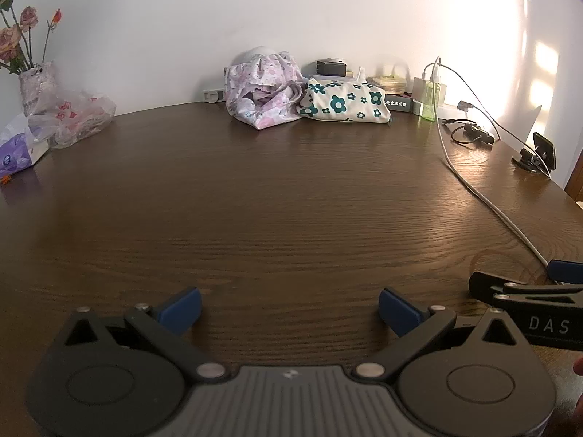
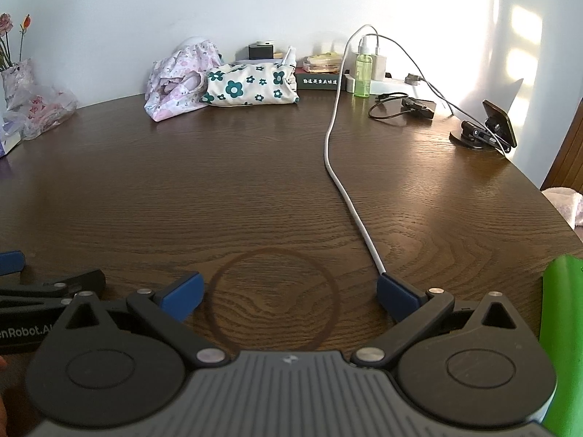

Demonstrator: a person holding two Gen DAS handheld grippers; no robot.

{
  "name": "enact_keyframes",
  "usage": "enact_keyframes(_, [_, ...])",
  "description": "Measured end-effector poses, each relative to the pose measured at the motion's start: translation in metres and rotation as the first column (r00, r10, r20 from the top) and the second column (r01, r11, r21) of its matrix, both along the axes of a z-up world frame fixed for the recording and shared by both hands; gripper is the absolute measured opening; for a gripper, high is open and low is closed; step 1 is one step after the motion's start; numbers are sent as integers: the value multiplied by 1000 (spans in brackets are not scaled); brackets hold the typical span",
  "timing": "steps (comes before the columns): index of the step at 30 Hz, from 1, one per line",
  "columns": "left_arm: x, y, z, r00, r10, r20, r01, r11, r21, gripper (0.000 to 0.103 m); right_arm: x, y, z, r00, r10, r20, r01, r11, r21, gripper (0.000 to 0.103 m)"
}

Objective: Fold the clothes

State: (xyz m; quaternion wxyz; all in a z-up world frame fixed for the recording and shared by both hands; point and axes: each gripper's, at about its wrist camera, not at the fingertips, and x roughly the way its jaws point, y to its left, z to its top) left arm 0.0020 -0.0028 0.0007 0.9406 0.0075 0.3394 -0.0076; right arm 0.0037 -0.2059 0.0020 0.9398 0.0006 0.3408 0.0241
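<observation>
Wooden table: both grippers spread, holding nothing.
Left gripper and right gripper sit low; far ahead lie pink clothes and flowered clothes, touching, lengthwise along the wall. Vase holds flowers.

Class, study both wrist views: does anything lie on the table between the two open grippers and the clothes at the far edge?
Nothing visible blocks the left gripper: bare table runs to the pink floral garment. A white cable crosses beside the right gripper.

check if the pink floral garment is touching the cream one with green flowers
Touching. In the right wrist view the pink floral garment presses against the cream flowered garment, no table showing between them.
</observation>
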Motion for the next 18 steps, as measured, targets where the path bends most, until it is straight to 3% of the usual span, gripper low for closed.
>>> enact_keyframes(18, [2,0,1,1000,-6,1,6,1000,-2,103,2,2,1,1000,-8,-6,8,1000,-5,103])
